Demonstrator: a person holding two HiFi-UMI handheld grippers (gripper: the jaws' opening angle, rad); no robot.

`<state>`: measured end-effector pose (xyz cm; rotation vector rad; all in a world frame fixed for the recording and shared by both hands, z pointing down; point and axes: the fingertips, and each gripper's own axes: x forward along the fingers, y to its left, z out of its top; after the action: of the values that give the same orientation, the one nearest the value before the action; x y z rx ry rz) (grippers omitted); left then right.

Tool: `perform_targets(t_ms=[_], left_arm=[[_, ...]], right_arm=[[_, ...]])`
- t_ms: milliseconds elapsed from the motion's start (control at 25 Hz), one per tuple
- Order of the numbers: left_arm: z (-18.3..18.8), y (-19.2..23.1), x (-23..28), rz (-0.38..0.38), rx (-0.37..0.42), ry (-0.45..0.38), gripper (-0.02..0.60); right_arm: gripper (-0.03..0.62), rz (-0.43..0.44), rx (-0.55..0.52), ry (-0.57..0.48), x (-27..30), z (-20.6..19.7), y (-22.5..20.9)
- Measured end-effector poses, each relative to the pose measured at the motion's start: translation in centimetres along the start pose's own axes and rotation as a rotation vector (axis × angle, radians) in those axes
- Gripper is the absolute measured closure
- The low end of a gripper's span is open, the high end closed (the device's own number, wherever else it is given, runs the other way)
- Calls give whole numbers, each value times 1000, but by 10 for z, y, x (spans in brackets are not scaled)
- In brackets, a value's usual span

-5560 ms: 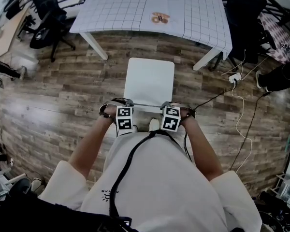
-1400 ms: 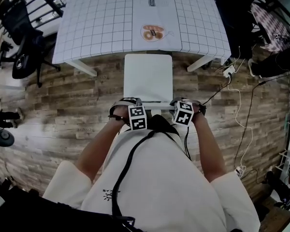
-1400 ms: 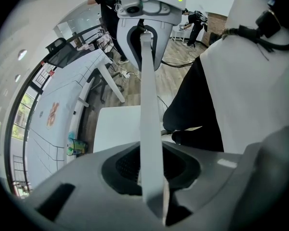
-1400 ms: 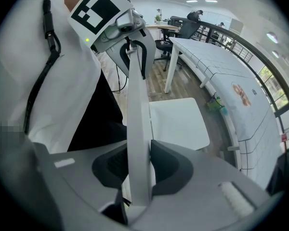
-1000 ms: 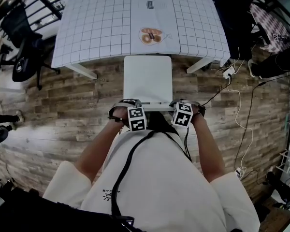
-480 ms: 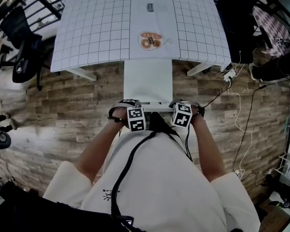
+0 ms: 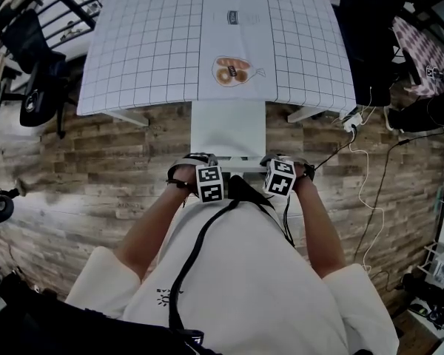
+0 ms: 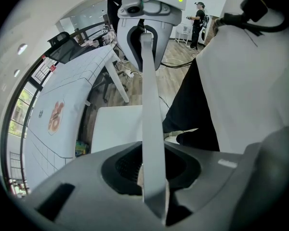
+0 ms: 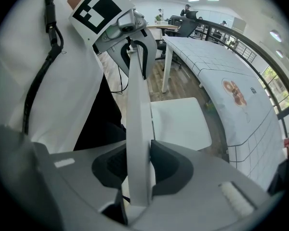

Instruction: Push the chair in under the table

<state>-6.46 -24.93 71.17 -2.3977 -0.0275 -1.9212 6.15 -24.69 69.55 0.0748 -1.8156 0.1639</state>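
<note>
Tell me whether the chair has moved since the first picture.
Yes. The chair has slid toward the table: floor showed between them before; now the seat's far end sits under the table's near edge.

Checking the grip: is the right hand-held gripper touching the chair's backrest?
Touching. The right gripper view shows the right hand-held gripper with its jaws pressed on both faces of the chair backrest.

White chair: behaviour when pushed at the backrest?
The white flat-seated chair is probably stiff: its thin backrest rail looks straight between left tool and right tool. Pushed this high, it might tip if legs catch on the wooden plank floor.
</note>
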Motion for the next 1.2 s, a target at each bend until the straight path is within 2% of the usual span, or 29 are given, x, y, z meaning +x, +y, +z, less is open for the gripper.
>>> perform_targets(t_ms=[1000, 1200], left_arm=[[20, 78, 7, 13, -63, 7, 483], [22, 97, 9, 21, -83, 12, 463]], right_arm=[[493, 32, -69, -24, -11, -10, -83], [493, 27, -86, -32, -12, -11, -102]])
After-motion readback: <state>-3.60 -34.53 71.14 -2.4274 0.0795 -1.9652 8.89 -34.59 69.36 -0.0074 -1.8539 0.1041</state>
